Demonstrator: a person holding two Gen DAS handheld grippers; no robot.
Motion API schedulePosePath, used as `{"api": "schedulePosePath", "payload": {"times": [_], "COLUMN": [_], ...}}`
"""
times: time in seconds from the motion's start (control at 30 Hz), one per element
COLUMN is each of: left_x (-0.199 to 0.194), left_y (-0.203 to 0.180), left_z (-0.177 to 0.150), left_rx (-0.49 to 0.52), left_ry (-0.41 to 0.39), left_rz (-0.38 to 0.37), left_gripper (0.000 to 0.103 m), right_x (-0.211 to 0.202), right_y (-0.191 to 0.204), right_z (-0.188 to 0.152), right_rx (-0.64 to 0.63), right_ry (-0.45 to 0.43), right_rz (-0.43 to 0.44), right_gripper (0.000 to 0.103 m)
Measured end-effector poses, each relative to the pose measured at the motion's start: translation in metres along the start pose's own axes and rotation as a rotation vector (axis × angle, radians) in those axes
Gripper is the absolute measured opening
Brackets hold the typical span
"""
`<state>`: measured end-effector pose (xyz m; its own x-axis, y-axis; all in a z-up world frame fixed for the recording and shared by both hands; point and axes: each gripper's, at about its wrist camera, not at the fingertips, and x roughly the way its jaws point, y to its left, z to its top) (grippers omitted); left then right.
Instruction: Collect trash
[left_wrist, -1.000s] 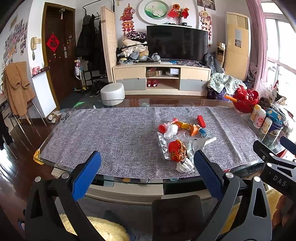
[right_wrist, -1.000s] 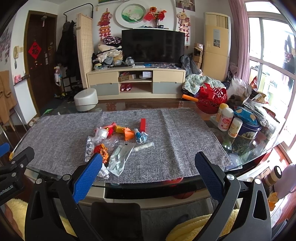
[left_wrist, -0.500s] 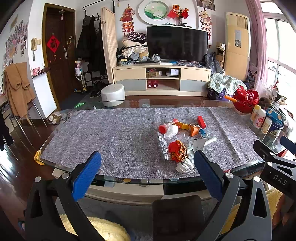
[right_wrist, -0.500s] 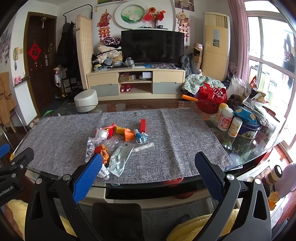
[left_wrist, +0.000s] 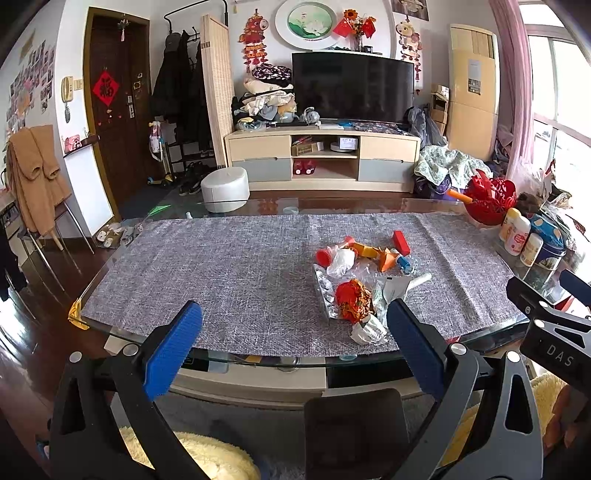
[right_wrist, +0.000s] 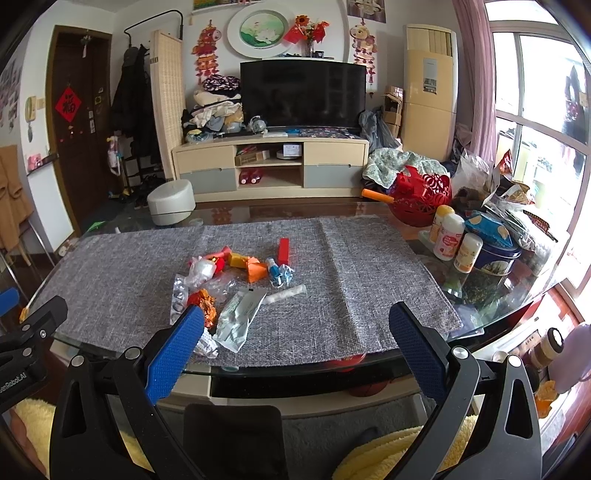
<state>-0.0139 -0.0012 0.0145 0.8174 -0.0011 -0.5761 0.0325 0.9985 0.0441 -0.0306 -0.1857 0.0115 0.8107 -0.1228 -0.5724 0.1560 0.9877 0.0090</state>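
Note:
A heap of trash (left_wrist: 360, 284) lies on the grey table mat (left_wrist: 221, 273): a crumpled red-orange wrapper (left_wrist: 354, 297), a white plastic bag, a foil blister pack, orange paper and a red block (left_wrist: 401, 242). The heap also shows in the right wrist view (right_wrist: 236, 284), with a pale green packet (right_wrist: 240, 317) and a white tube. My left gripper (left_wrist: 293, 345) is open and empty, held before the table's near edge, left of the heap. My right gripper (right_wrist: 295, 341) is open and empty, near the same edge, right of the heap.
The glass table (right_wrist: 369, 365) carries a red basket (right_wrist: 421, 199), bottles (right_wrist: 448, 238) and a blue tin (right_wrist: 495, 258) at the right end. A white stool (left_wrist: 225, 188) and a TV cabinet stand beyond the table.

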Motion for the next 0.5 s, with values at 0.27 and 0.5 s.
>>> {"api": "schedulePosePath", "payload": {"times": [0.27, 0.5], "left_x": [0.0008, 0.005], "left_y": [0.0019, 0.0071], "left_z": [0.0003, 0.0023], "left_rx": [-0.003, -0.004], "left_ry": [-0.002, 0.007], "left_rz": [0.001, -0.004], "left_gripper": [0.095, 0.095], "right_x": [-0.0015, 0.0045], "right_y": [-0.0057, -0.0077], "right_z": [0.0014, 0.0008], "right_rx": [0.011, 0.009], "right_ry": [-0.007, 0.005], "right_rz": [-0.007, -0.022], "right_gripper": [0.1, 0.1]}}
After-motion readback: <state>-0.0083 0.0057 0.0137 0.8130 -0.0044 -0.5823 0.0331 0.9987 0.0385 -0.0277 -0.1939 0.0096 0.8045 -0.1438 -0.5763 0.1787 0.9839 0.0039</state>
